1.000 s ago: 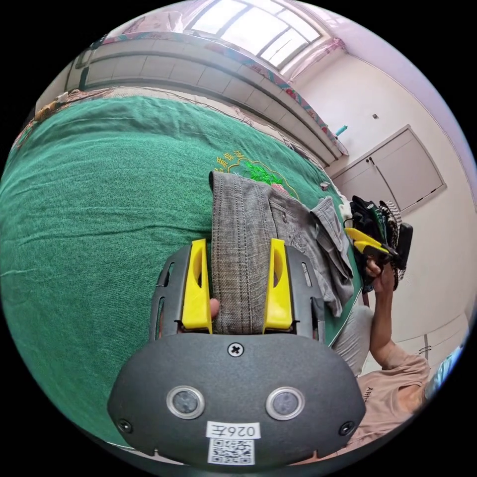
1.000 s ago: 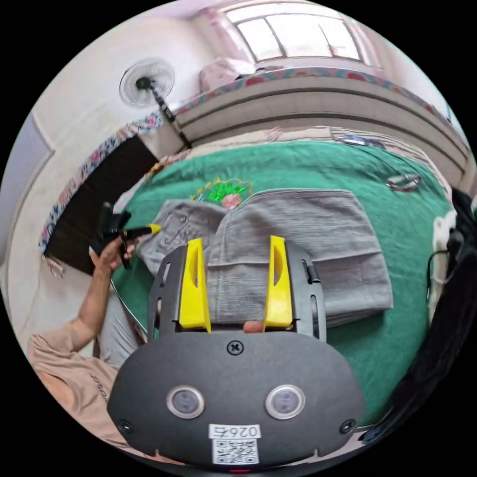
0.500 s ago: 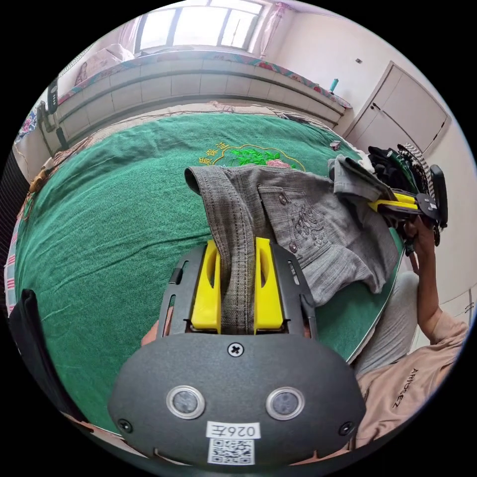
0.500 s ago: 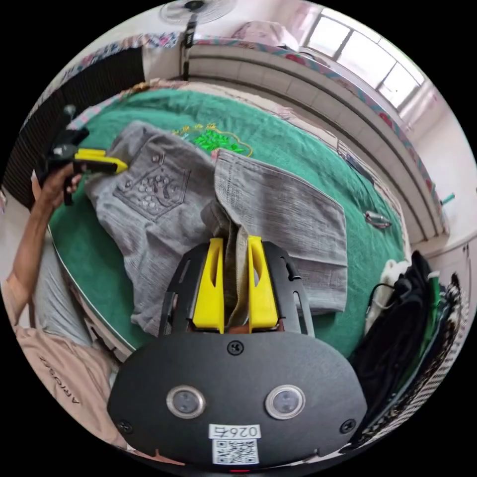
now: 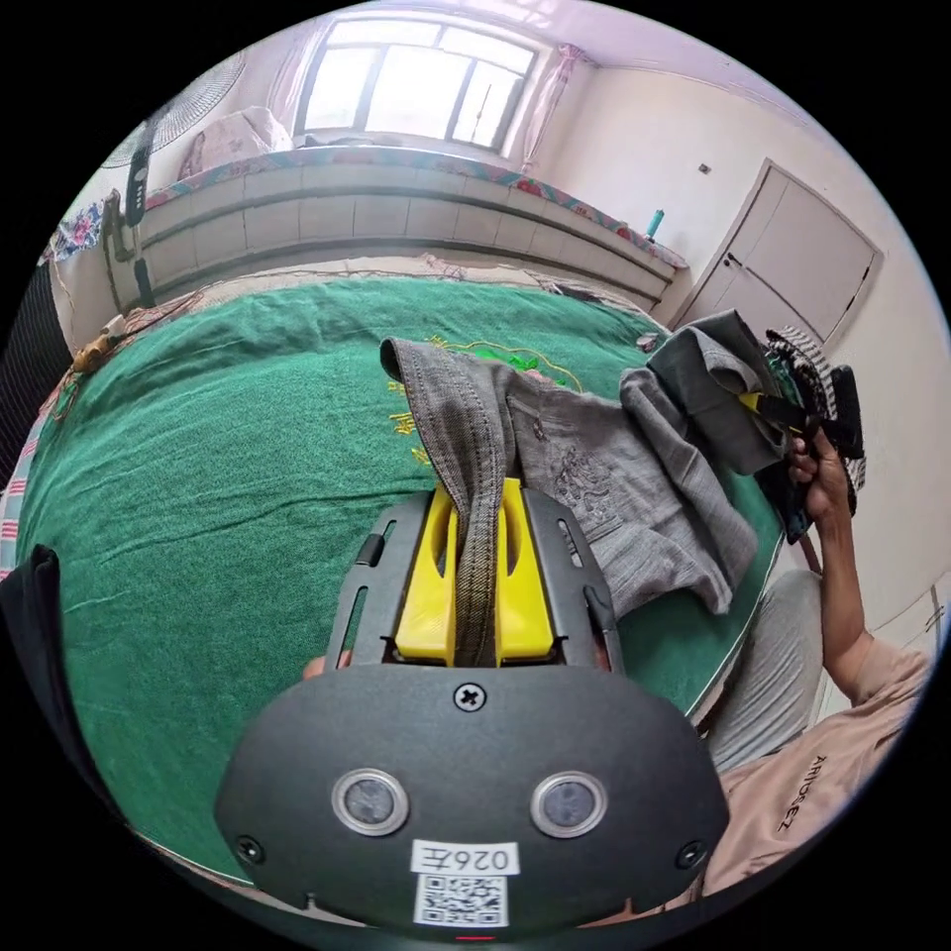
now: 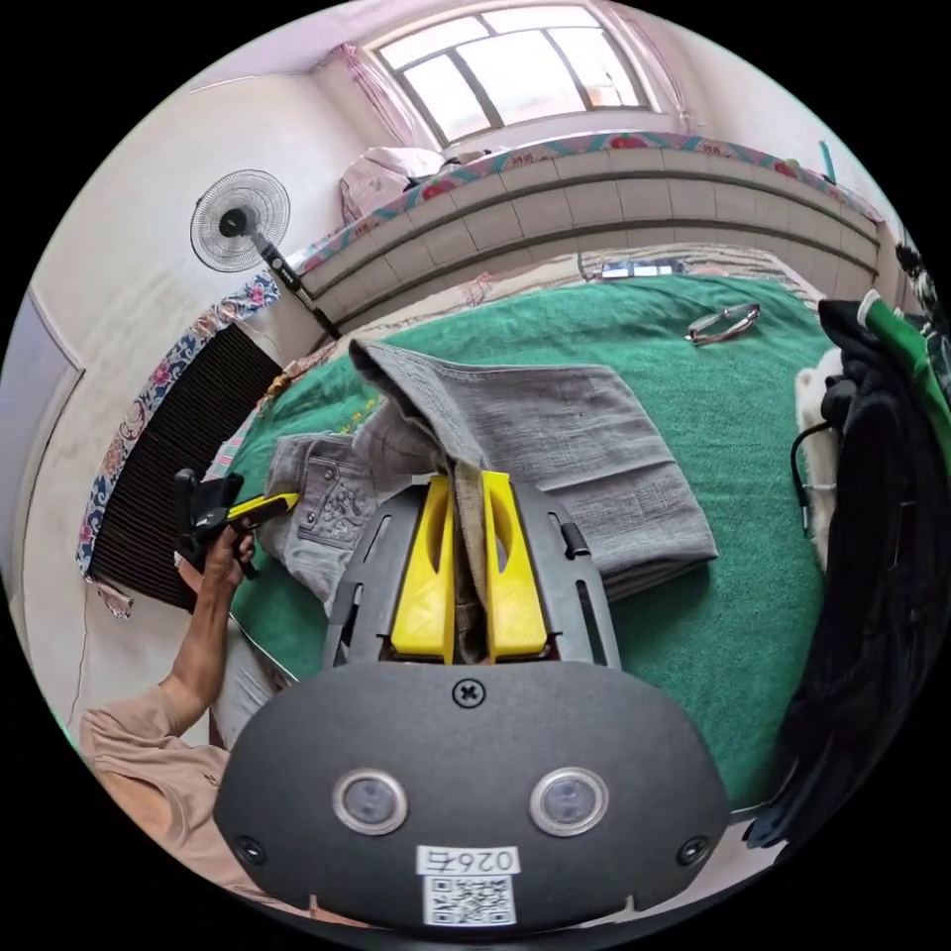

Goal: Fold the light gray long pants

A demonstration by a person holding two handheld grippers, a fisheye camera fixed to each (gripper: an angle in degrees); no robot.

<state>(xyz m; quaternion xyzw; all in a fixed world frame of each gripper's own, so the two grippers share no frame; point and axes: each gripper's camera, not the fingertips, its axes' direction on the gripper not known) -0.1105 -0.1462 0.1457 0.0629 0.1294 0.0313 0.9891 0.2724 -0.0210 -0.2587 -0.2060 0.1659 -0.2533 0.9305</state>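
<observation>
pants [image 5: 614,475], far end hidden, both tools clamped

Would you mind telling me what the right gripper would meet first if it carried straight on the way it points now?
The right gripper is already shut on the light gray pants, so their bunched fabric comes first. Past that lies the folded leg section on the green cover; depth is hard to judge.

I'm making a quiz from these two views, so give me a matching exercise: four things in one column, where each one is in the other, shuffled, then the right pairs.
1. gray pants
2. standing fan
3. dark clothes pile
4. left gripper

A. by the wall, beside the bed
B. shut on the waistband
C. on the green cover
D. heaped at the bed's edge

Pairs: 1-C, 2-A, 3-D, 4-B
</observation>
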